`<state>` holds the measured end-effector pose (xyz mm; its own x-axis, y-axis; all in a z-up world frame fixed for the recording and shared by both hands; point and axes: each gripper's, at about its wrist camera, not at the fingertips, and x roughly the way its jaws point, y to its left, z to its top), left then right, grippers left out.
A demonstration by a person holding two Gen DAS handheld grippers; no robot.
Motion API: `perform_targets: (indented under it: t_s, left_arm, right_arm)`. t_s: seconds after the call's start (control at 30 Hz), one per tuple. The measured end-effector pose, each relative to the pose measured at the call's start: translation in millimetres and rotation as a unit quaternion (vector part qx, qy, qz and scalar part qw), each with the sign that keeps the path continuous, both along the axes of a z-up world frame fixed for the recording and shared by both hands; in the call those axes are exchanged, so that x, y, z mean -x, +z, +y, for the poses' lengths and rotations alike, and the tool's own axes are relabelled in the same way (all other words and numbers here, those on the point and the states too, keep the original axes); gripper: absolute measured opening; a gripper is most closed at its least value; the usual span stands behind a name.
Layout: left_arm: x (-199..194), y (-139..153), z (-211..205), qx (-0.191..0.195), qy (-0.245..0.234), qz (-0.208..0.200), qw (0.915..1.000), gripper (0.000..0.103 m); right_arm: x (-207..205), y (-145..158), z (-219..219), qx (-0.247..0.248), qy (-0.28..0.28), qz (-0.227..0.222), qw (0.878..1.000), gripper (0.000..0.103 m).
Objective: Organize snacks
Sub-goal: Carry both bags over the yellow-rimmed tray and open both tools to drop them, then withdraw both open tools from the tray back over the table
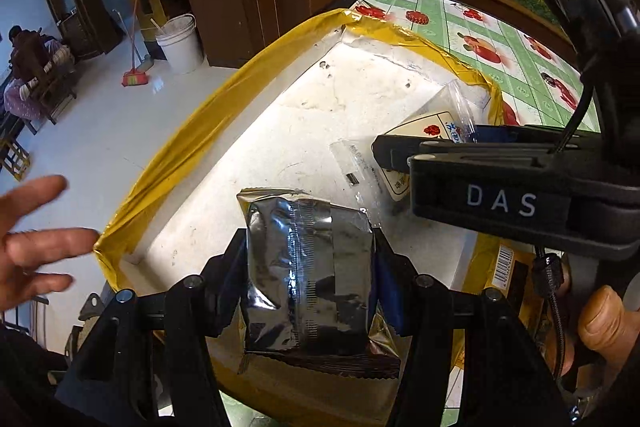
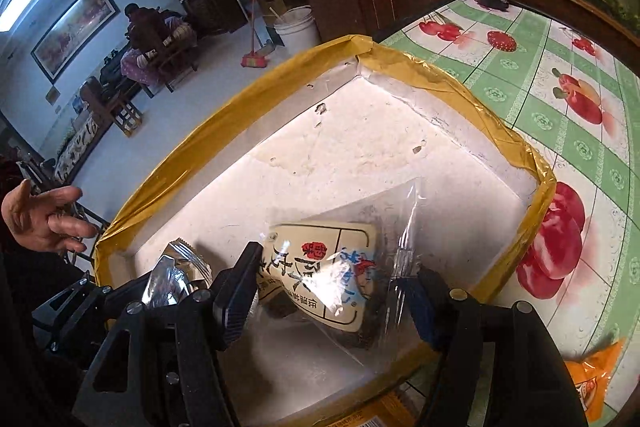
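Observation:
A white foam box with a yellow-taped rim [image 1: 208, 115] [image 2: 224, 123] sits on the table. My left gripper [image 1: 310, 267] is shut on a silver foil snack pack [image 1: 308, 267] and holds it over the box's near side. The pack also shows in the right wrist view [image 2: 172, 275]. My right gripper [image 2: 332, 291] is shut on a clear-wrapped cream snack packet with a red and blue label [image 2: 320, 275], low inside the box. That packet [image 1: 432, 131] and the right gripper's body [image 1: 520, 195] show at the right of the left wrist view.
The table has a green and white fruit-print cloth [image 2: 560, 115]. An orange snack bag [image 2: 596, 383] lies on it at the right. A yellow barcoded packet [image 1: 508, 275] lies near the box. A bare hand [image 1: 32, 235] hovers left of the box. A white bucket [image 1: 180, 43] stands on the floor.

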<state>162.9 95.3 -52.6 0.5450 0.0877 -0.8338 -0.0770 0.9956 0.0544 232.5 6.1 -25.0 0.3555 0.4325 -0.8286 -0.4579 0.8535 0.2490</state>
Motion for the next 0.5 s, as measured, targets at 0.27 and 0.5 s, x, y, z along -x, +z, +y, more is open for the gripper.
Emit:
perform_targets:
  t_s: [0.27,0.5]
  left_arm:
    - [12,22,-9,-0.029,0.000,-0.039,0.9988,0.058]
    - [30,44,-29,-0.018,-0.036,-0.063,0.9972,0.059]
  right_arm:
    - [12,29,-21,-0.019,-0.026,-0.030,0.999,0.071]
    - [41,69,-61,-0.047,-0.060,-0.067,0.995,0.077]
